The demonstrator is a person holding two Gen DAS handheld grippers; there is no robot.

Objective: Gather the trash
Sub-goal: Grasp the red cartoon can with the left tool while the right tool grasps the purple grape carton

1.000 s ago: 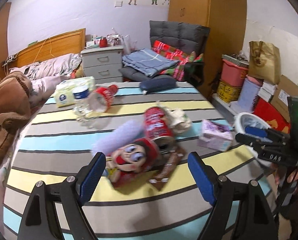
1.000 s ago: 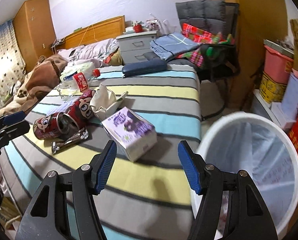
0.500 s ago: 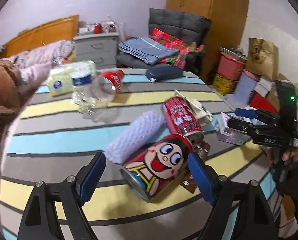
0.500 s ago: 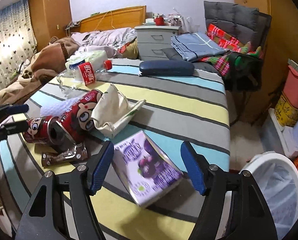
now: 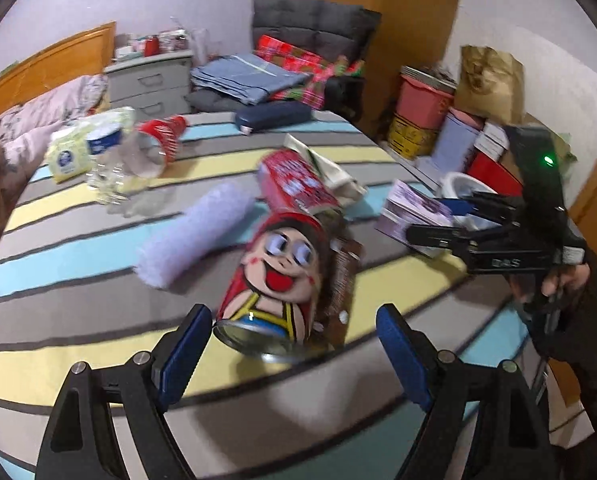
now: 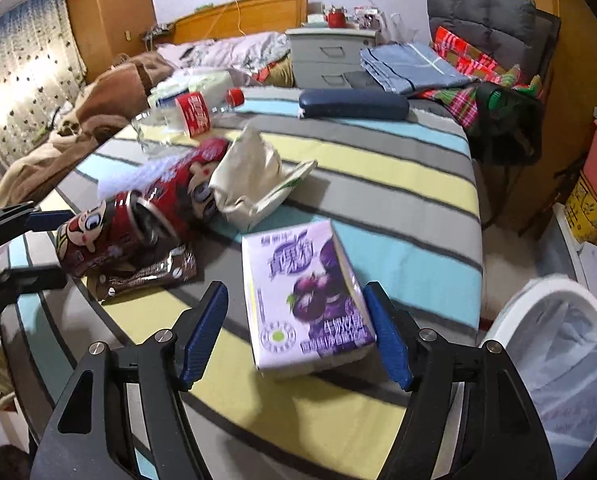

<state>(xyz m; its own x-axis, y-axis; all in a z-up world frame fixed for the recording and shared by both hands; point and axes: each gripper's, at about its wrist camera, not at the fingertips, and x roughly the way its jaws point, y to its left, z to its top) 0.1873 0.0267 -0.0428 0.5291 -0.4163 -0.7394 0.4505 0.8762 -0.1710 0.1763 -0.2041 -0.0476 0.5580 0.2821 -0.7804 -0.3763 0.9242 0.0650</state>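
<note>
On a striped tablecloth lies trash. A red can with a cartoon face lies on its side between the fingers of my left gripper, which is open; neither pad presses on it. A brown wrapper and a second red can lie just behind. In the right wrist view a purple drink carton lies between the fingers of my open right gripper; the right pad is almost against it, the left pad stands apart. The white bin stands off the table's right edge.
A crumpled white paper bag, a lilac foam roll, plastic bottles, a tissue pack and a dark blue case also lie on the table. Bed, drawers, chair and stacked boxes surround it.
My left gripper has dropped closer, so the cartoon can now lies between its fingers. My right gripper swung left from the bin to the purple carton and its jaws widened slightly.
</note>
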